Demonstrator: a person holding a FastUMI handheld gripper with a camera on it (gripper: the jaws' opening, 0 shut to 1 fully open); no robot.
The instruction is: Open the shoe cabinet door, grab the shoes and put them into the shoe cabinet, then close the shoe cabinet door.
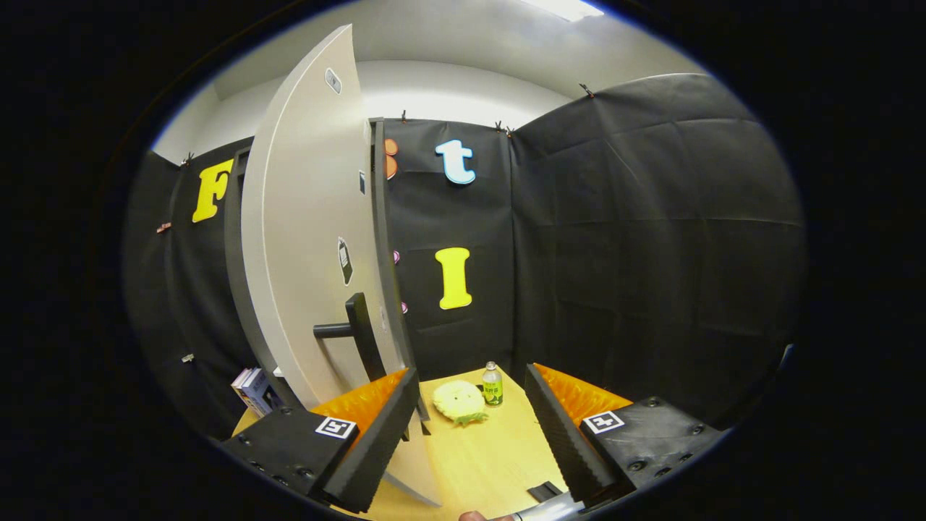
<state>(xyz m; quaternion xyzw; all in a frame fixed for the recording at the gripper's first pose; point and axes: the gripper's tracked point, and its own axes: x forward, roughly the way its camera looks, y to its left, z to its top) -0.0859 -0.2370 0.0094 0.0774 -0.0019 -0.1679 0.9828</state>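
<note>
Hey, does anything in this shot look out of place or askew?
Nothing looks damaged or spilled. The pale grey cabinet door stands swung open, and the open gripper frames a yellow plush slipper beside an upright small green-labelled bottle.

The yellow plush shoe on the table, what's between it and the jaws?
In the gripper view, only bare wooden table lies between the open gripper and the plush shoe. A small bottle stands just beside the shoe.

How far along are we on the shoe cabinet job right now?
Done: the cabinet door stands swung open, its handle just ahead of the tool. In hand: nothing; the tool is open and empty. Left: a yellow plush shoe lies on the table beside a bottle, beyond the fingers, waiting to go in; then close the door.
</note>
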